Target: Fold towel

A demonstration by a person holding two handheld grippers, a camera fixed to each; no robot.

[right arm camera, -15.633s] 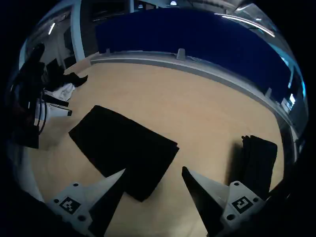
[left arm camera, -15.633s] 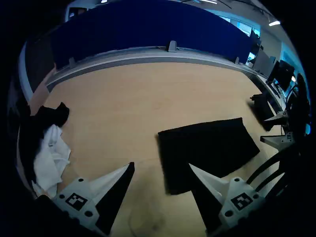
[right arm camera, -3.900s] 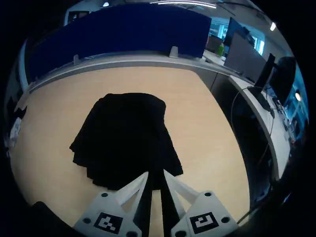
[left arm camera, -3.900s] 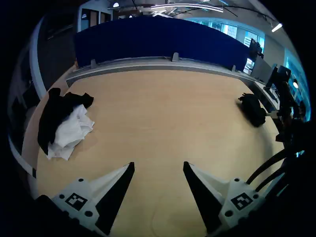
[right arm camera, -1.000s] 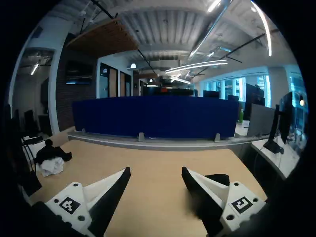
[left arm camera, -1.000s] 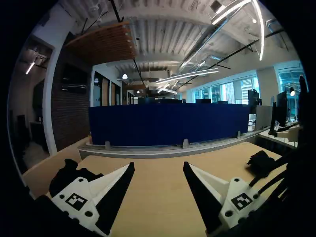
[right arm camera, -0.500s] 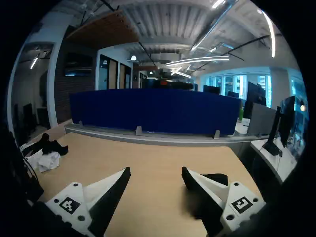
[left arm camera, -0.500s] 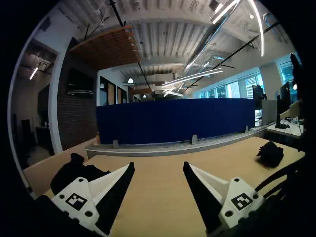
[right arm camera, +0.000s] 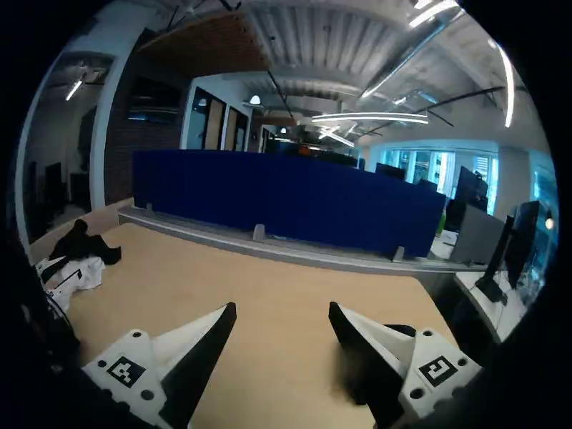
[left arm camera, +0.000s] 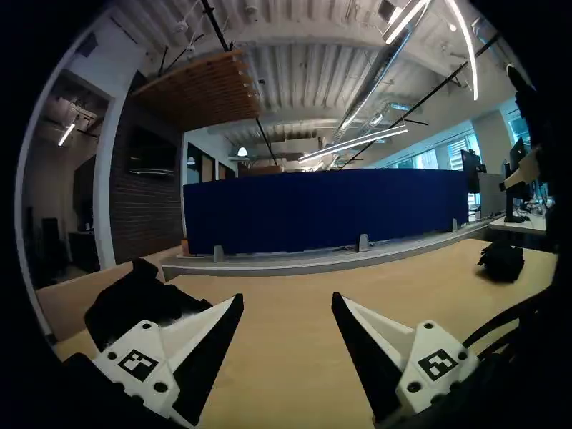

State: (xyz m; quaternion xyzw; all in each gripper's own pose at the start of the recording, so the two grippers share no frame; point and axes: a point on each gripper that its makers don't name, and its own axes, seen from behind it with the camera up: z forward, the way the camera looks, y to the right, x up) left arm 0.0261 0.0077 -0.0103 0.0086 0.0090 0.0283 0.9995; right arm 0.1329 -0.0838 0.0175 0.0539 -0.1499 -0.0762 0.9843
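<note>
Left gripper view: left gripper (left arm camera: pixel 286 297) jaws spread wide, empty; right gripper (right arm camera: pixel 281 305) likewise. Both lately tipped up off the surface (left arm camera: pixel 286 372), level at the blue divider (left arm camera: pixel 322 211). Folded black towel (left arm camera: pixel 503 261) let go, before the divider's right end: fold likely finished. Right gripper view: white cloth (right arm camera: pixel 75 275) in unfolded heap (right arm camera: pixel 84 247) before divider's left end; left gripper view, just black.

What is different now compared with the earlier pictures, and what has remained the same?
The black towel went from the middle of the table to its right side. The right gripper, shut on it 3.9 s ago, has let go and is open. Both grippers tilted up to look across the table. Unchanged: the left gripper open, the cloth pile in place.
</note>
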